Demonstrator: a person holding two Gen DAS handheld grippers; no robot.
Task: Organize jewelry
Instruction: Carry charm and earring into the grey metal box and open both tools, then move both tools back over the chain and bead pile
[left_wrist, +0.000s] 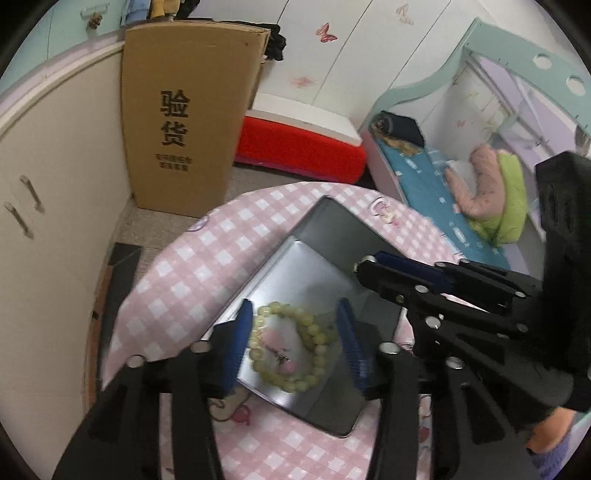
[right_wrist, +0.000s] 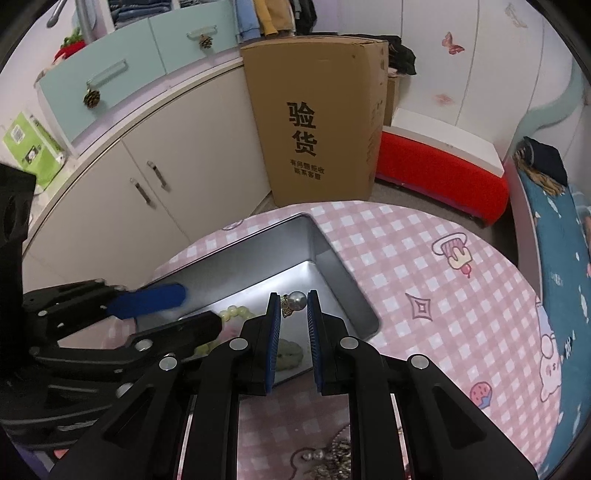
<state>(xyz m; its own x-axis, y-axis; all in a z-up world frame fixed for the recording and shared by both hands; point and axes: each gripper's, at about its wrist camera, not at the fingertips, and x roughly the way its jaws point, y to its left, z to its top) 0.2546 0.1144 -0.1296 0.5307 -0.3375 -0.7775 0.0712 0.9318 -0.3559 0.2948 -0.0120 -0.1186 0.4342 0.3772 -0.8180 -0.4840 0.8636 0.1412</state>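
Observation:
A silver metal tin (left_wrist: 317, 236) (right_wrist: 332, 254) stands open on the pink checked table. A pale green bead bracelet (left_wrist: 291, 347) (right_wrist: 232, 314) lies inside it. My left gripper (left_wrist: 295, 321) is open above the tin, its blue pads on either side of the bracelet without touching it. My right gripper (right_wrist: 293, 301) is shut on a grey pearl earring (right_wrist: 297, 300) with a gold fitting, held over the tin. In the left wrist view the right gripper (left_wrist: 373, 266) comes in from the right over the tin's far side.
More pearl and metal jewelry (right_wrist: 328, 458) lies on the table under my right gripper. A tall cardboard box (right_wrist: 317, 118) stands on the floor behind the table, with white cabinets (right_wrist: 147, 184) to the left and a red bench (right_wrist: 439, 177) and a bed (left_wrist: 436, 184) to the right.

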